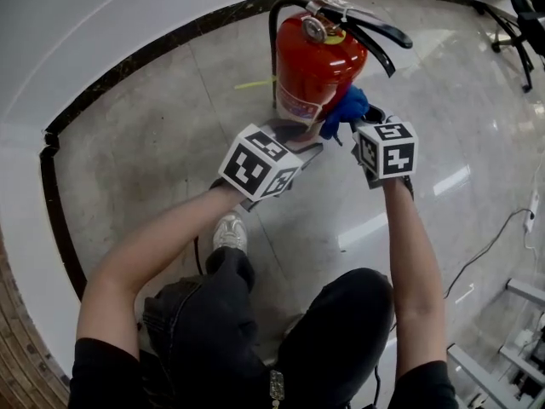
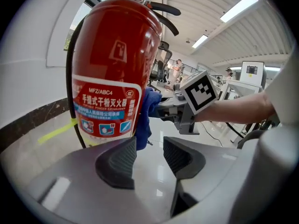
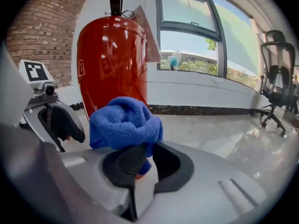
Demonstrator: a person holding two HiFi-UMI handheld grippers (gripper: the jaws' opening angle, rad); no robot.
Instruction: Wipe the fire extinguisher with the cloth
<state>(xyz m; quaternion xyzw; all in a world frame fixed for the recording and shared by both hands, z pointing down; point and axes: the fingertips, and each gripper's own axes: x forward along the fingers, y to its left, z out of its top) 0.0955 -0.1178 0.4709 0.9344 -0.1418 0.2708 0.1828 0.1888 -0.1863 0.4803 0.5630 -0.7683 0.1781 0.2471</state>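
Note:
A red fire extinguisher (image 1: 317, 62) with a black hose and lever stands upright on the glossy floor. My right gripper (image 1: 359, 124) is shut on a bunched blue cloth (image 1: 347, 109), which lies against the cylinder's lower right side. In the right gripper view the cloth (image 3: 125, 122) bulges above the closed jaws of my right gripper (image 3: 145, 160), with the red body (image 3: 112, 59) just behind. My left gripper (image 1: 298, 139) is at the extinguisher's foot. In the left gripper view it (image 2: 149, 155) stands open with nothing between the pads, just in front of the label (image 2: 105, 113).
A dark border strip (image 1: 128, 66) curves along the white wall behind the extinguisher. Yellow tape (image 1: 254, 83) lies on the floor beside it. An office chair (image 1: 519, 24) stands at the far right, and a cable (image 1: 494, 245) runs over the floor. My shoe (image 1: 230, 231) is below the left gripper.

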